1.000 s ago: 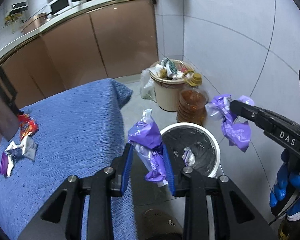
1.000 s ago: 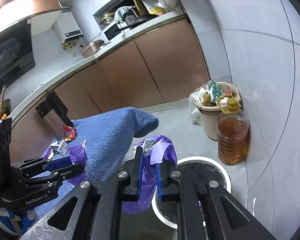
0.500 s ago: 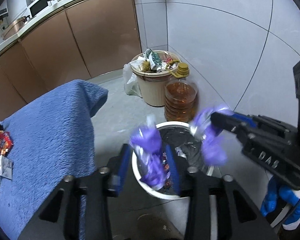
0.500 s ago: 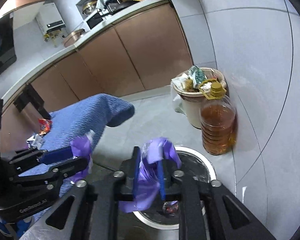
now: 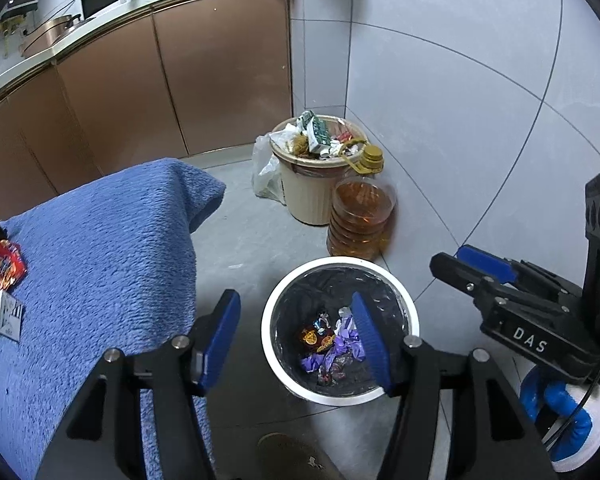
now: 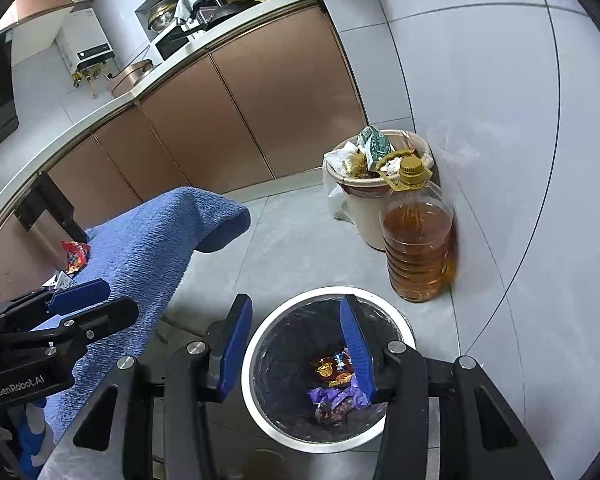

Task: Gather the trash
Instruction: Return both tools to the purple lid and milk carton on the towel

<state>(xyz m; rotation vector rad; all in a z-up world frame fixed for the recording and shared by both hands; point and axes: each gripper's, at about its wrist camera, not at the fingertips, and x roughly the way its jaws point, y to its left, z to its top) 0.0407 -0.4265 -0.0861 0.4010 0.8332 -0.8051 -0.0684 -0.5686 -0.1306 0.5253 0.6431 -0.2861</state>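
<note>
A white-rimmed bin with a black liner point(image 5: 396, 300) point(image 6: 400, 320) stands on the floor below both grippers. Purple wrappers point(image 5: 342, 342) point(image 6: 336, 396) and an orange wrapper point(image 5: 314, 336) lie inside it. My left gripper point(image 5: 296, 340) is open and empty, above the bin's left edge. My right gripper point(image 6: 296, 354) is open and empty over the bin; it also shows from the side in the left wrist view point(image 5: 472, 264). A red wrapper point(image 5: 6, 264) point(image 6: 75, 256) and small white wrappers point(image 5: 8, 314) lie on the blue towel point(image 5: 100, 248) point(image 6: 148, 248).
A full beige bin point(image 5: 312, 184) point(image 6: 364, 208) and a large bottle of amber oil point(image 5: 360, 220) point(image 6: 418, 248) stand against the tiled wall. Brown cabinets point(image 5: 140, 92) run behind. A brown shoe tip point(image 5: 292, 456) shows at the bottom.
Both grippers were shut on purple wrappers a second ago. Both have opened over the bin, and the wrappers now lie inside it.
</note>
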